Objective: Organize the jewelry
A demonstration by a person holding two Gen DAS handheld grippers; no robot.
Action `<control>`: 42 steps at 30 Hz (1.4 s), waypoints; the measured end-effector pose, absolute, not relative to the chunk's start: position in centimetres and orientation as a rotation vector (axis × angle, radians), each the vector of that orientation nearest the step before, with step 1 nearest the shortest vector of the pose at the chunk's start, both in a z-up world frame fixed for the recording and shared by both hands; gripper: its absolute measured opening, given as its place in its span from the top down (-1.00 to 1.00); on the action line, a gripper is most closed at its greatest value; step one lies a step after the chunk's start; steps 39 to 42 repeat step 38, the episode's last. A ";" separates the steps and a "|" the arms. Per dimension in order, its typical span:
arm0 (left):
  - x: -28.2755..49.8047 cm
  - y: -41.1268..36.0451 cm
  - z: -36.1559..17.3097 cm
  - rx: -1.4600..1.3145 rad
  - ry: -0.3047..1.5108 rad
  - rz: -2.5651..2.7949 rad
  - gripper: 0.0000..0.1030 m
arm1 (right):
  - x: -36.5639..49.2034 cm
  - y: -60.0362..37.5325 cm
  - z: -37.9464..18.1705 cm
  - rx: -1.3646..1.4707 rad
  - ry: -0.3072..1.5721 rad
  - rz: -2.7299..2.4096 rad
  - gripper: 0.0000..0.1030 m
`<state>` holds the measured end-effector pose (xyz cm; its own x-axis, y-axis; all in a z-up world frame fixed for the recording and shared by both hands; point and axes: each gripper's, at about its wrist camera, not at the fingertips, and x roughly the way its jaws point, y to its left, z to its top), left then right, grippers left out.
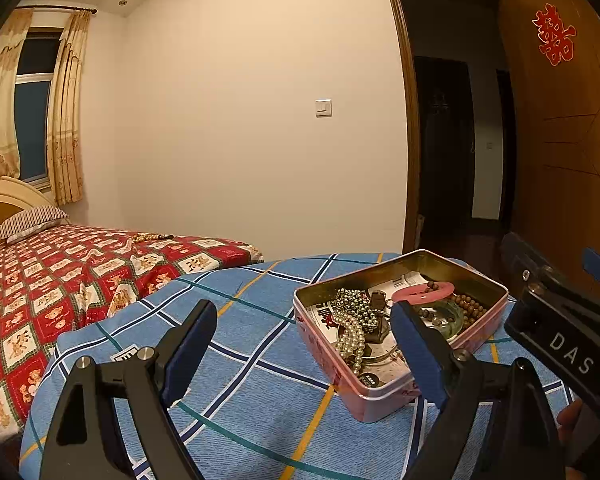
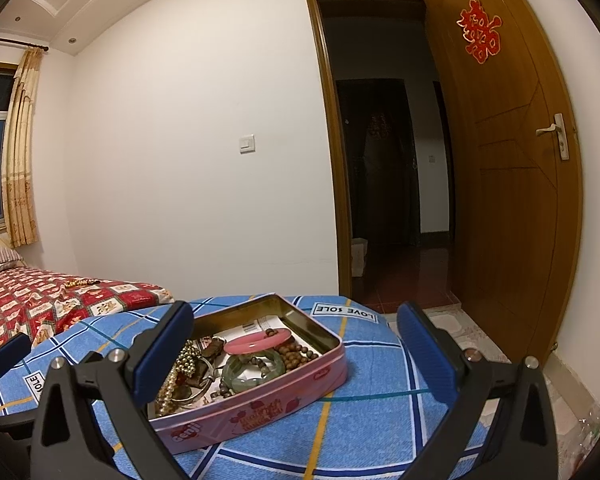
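Pink jewelry tin [image 2: 260, 412] is seen on blue plaid cover [image 2: 360, 432]; left gripper [image 1: 304, 340] and right gripper [image 2: 296, 344] are held agape, empty.

A pink tin [image 2: 260, 412] is sitting on a blue plaid cover [image 2: 364, 424]; a pink bangle [image 2: 256, 343] and green bangle [image 2: 252, 368] are lying inside; a red patterned bedspread [image 1: 40, 288] is showing behind.
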<state>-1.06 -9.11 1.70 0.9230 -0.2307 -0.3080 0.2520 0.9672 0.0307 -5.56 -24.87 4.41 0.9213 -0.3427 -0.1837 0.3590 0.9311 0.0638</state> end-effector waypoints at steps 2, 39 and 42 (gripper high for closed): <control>-1.1 -9.2 1.7 0.072 0.307 -0.250 -0.72 | -5.6 -24.8 4.4 0.098 0.170 -0.362 -1.00; -0.7 -9.2 1.4 0.062 0.345 -0.238 -0.87 | -5.3 -25.9 4.0 0.148 0.241 -0.423 -1.00; -0.7 -9.2 1.4 0.062 0.345 -0.238 -0.87 | -5.3 -25.9 4.0 0.148 0.241 -0.423 -1.00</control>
